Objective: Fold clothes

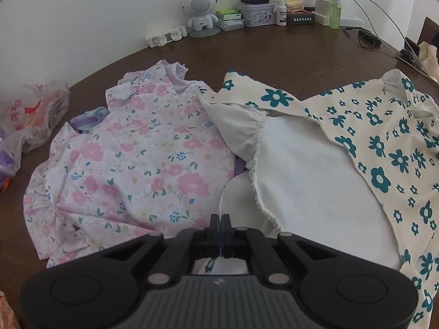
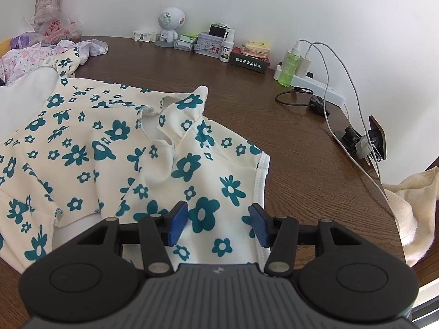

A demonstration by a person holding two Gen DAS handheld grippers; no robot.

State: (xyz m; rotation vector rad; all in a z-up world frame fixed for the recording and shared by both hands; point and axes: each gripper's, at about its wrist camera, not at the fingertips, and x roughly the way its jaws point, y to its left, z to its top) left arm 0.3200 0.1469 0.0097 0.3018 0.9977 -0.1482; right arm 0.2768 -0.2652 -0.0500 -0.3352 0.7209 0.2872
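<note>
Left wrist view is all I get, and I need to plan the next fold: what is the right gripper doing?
Observer: The right gripper is open, hovering over the cream dress with teal flowers, near its white-banded edge; no cloth is pinched between its blue pads.
Operator: Anything past that edge?
Observer: Bare brown wooden table, then a fuzzy cream garment hanging at the table's rim.
Operator: And behind the plastic bag?
Observer: A vase of dried pink flowers stands by the wall.
</note>
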